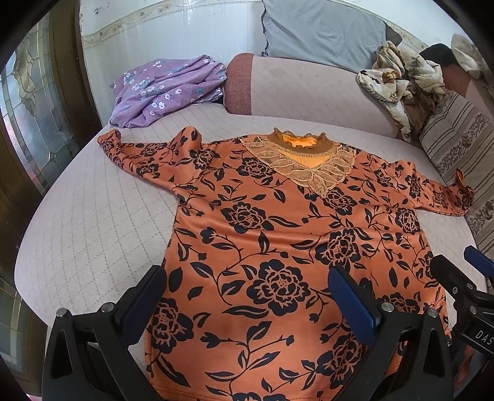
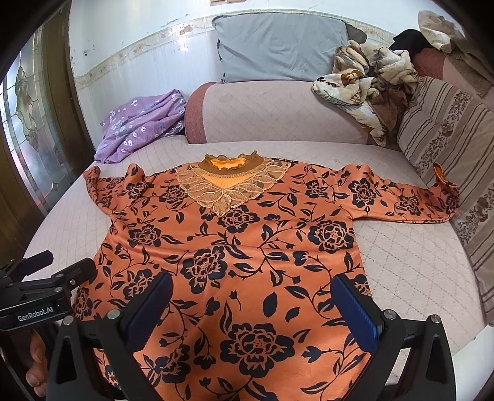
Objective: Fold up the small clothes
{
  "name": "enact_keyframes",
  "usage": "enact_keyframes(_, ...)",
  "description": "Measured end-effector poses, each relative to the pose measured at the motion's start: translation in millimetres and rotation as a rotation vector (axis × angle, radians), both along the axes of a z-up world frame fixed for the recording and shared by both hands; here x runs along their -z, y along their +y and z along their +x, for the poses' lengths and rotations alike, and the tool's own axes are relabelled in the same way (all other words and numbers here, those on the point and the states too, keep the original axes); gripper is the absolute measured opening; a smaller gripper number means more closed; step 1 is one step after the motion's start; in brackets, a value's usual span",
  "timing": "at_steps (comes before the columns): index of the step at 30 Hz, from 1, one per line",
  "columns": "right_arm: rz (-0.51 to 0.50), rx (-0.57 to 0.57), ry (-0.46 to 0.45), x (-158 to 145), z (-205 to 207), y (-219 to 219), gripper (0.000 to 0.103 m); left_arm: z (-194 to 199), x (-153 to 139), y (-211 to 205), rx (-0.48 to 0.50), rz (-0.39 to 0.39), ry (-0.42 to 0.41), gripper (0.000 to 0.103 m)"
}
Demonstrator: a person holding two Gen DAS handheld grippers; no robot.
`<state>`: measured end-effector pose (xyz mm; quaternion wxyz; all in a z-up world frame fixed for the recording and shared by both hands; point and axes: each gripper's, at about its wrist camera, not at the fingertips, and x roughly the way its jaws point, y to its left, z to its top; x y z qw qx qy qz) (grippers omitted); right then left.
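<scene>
An orange top with black flowers (image 1: pixel 278 234) lies flat on the pink sofa seat (image 1: pixel 92 222), front up, lace collar (image 1: pixel 299 160) away from me and both sleeves spread out. It also fills the right wrist view (image 2: pixel 234 246). My left gripper (image 1: pixel 247 283) is open and empty above the hem's left half. My right gripper (image 2: pixel 256 296) is open and empty above the hem's right half. The right gripper also shows at the right edge of the left wrist view (image 1: pixel 463 271), and the left gripper at the left edge of the right wrist view (image 2: pixel 58 268).
A purple flowered garment (image 1: pixel 166 89) lies at the back left. A crumpled floral blanket (image 1: pixel 401 83) and a striped cushion (image 1: pixel 457 148) sit at the right. A grey pillow (image 1: pixel 324 27) leans on the tiled wall above the sofa back (image 1: pixel 308 92). A glass door (image 1: pixel 31 108) is at left.
</scene>
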<state>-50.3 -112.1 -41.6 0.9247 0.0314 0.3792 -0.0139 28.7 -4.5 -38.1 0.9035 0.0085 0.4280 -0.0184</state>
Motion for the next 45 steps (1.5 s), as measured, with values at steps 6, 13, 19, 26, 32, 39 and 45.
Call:
enact_keyframes(6, 0.011, 0.000, 0.011, 6, 5, -3, 0.103, 5, 4, -3, 0.004, 0.006, 0.011, 0.103)
enact_keyframes(13, 0.050, -0.002, 0.022, 13, 18, -19, 0.103, 20, 12, 9, -0.009, -0.040, 0.032, 0.103)
enact_keyframes(19, 0.261, 0.142, 0.000, 18, 43, -122, 0.103, 64, 33, 88, -0.216, -0.102, 0.077, 0.103)
enact_keyframes(26, 0.050, 0.611, 0.028, 34, 78, -310, 0.097, 108, 66, 180, -0.446, -0.060, 0.113, 0.103)
enact_keyframes(32, -0.506, 0.491, 0.093, 32, 137, -343, 0.096, 120, 84, 193, -0.492, -0.054, 0.091, 0.103)
enact_keyframes(39, -0.671, 0.442, 0.336, 67, 202, -387, 0.013, 124, 92, 197, -0.508, -0.035, 0.085, 0.103)
enact_keyframes(45, -0.461, 0.455, 0.224, 1, 209, -377, 0.009, 125, 93, 206, -0.530, -0.144, 0.068, 0.103)
